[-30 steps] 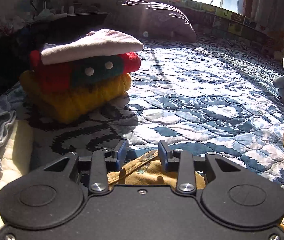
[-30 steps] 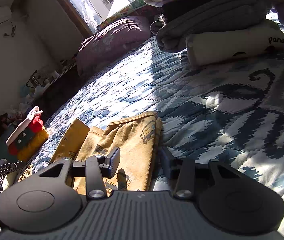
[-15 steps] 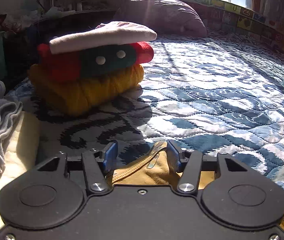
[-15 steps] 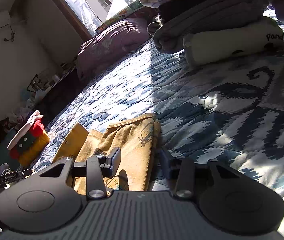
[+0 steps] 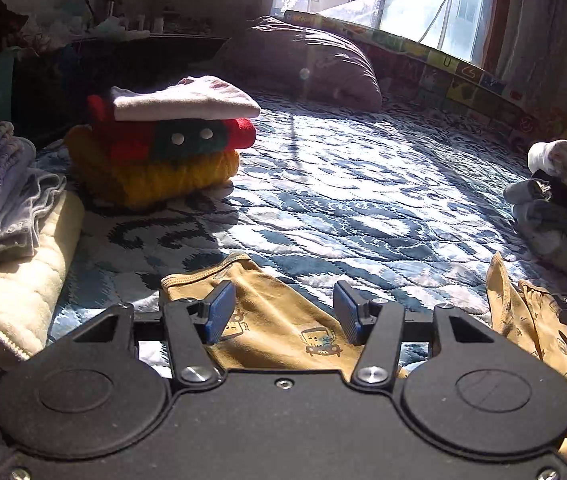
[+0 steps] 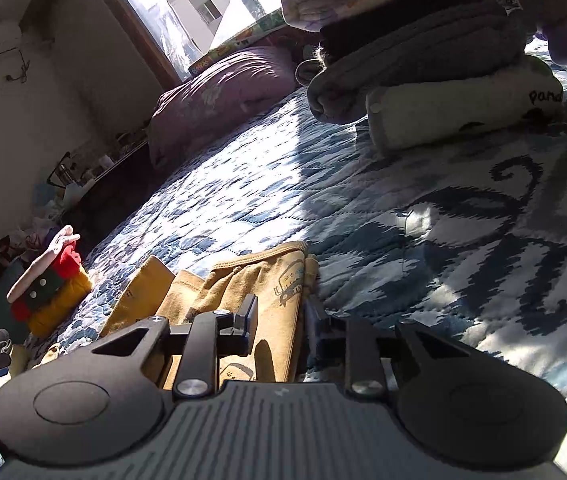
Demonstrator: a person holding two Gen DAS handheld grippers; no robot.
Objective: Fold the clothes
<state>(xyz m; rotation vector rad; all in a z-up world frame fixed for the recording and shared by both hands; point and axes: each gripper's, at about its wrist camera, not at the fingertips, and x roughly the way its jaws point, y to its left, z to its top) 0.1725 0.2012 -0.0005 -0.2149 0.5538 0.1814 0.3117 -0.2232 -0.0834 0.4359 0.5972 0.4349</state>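
The mustard-yellow printed garment lay on the quilted bed at 6 o'clock in both views, spread in several layers rather than squared into a packet. The left tool stood wide, its blue pads either side of one cuffed end, touching little or nothing. The right tool was also parted, straddling the hemmed edge of the same cloth; whether it pinched any fabric could not be told. Folded stacks already sat elsewhere: a yellow, red and white pile at 10 o'clock, pale quilted and lilac pieces at 9, grey and cream rolls at 1 o'clock on the right view. By this showing much folding was finished, and the yellow piece seemed partway, needing further folds.
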